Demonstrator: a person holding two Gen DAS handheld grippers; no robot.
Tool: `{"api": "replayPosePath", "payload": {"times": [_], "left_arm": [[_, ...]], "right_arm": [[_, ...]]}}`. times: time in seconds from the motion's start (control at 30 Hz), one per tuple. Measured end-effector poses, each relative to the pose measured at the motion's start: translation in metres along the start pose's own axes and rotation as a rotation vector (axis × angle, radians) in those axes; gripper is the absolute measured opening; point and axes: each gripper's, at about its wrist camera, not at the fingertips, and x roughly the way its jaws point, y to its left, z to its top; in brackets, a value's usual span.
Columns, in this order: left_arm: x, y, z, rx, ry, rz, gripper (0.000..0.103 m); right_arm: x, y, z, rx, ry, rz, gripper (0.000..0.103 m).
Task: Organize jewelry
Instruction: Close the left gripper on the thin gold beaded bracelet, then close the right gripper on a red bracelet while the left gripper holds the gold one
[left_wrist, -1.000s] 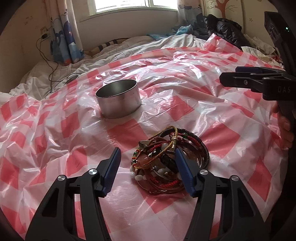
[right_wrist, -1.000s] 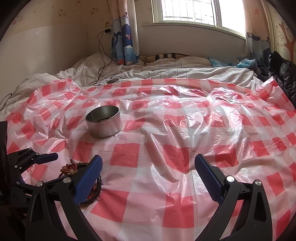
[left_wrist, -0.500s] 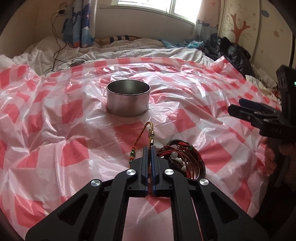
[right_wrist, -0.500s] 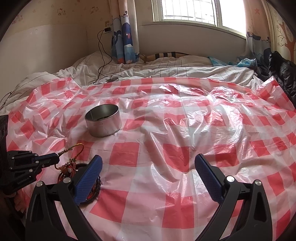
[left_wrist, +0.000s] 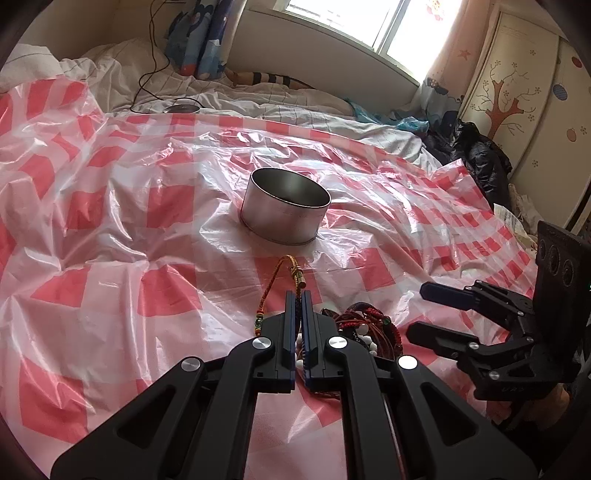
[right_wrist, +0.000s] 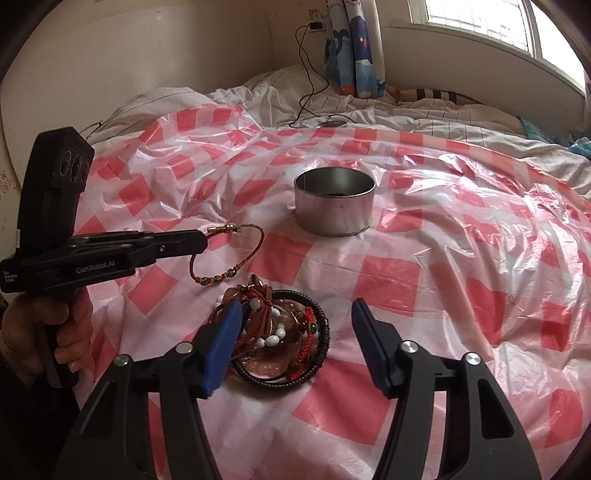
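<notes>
Two grippers worked over the checked sheet (right_wrist: 424, 280): the left gripper (right_wrist: 202, 240) clenched a corded bracelet (right_wrist: 236, 258) above the jewelry pile (right_wrist: 280, 332), near the tin (right_wrist: 334, 206); the right gripper (right_wrist: 295, 339) was closing, gripping nothing.

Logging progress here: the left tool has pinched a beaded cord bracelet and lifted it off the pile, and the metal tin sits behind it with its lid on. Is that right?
Not quite: the metal tin has no lid; the right wrist view shows its open top. The rest holds: the left tool is shut on the beaded cord bracelet, raised off the pile.
</notes>
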Motion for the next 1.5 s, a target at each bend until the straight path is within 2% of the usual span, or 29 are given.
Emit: {"api": "replayPosePath", "payload": {"times": [0.17, 0.3, 0.43, 0.6, 0.73, 0.97, 1.03, 1.1, 1.23, 1.3, 1.33, 1.37, 1.5], "left_arm": [[0.0, 0.005, 0.001, -0.011, 0.006, 0.006, 0.003], [0.0, 0.009, 0.001, -0.019, 0.01, 0.016, 0.003], [-0.001, 0.013, 0.002, -0.029, 0.007, 0.02, 0.003], [0.0, 0.014, 0.003, -0.028, 0.007, 0.022, 0.003], [-0.001, 0.014, 0.003, -0.028, 0.008, 0.024, 0.003], [-0.001, 0.014, 0.004, -0.028, 0.008, 0.024, 0.003], [0.0, 0.015, 0.003, -0.028, 0.009, 0.024, 0.003], [0.0, 0.015, 0.003, -0.028, 0.009, 0.024, 0.003], [0.0, 0.015, 0.003, -0.026, 0.009, 0.024, 0.003], [0.0, 0.015, 0.003, -0.028, 0.009, 0.024, 0.003], [-0.001, 0.015, 0.003, -0.029, 0.009, 0.023, 0.003], [-0.001, 0.014, 0.003, -0.028, 0.008, 0.023, 0.003], [-0.001, 0.015, 0.004, -0.029, 0.009, 0.023, 0.003]], "right_arm": [[0.018, 0.007, 0.003, 0.015, 0.015, 0.044, 0.051], [0.032, 0.016, 0.002, 0.006, 0.043, 0.069, 0.03], [0.039, 0.021, -0.001, 0.017, 0.069, 0.067, 0.027], [0.03, 0.018, -0.003, 0.03, 0.051, 0.08, 0.014], [0.027, 0.015, -0.002, 0.044, 0.047, 0.082, 0.011], [0.015, 0.013, 0.0, 0.064, -0.012, 0.118, 0.01], [0.017, 0.01, 0.001, 0.079, 0.007, 0.126, 0.01], [0.027, 0.005, -0.002, 0.101, 0.069, 0.115, 0.011], [0.024, 0.009, -0.002, 0.073, 0.058, 0.101, 0.011], [0.025, 0.009, -0.004, 0.072, 0.068, 0.112, 0.019], [0.024, 0.009, -0.005, 0.074, 0.065, 0.112, 0.019], [0.024, 0.01, -0.005, 0.069, 0.061, 0.114, 0.012], [0.018, 0.01, -0.004, 0.069, 0.029, 0.129, 0.005]]}}
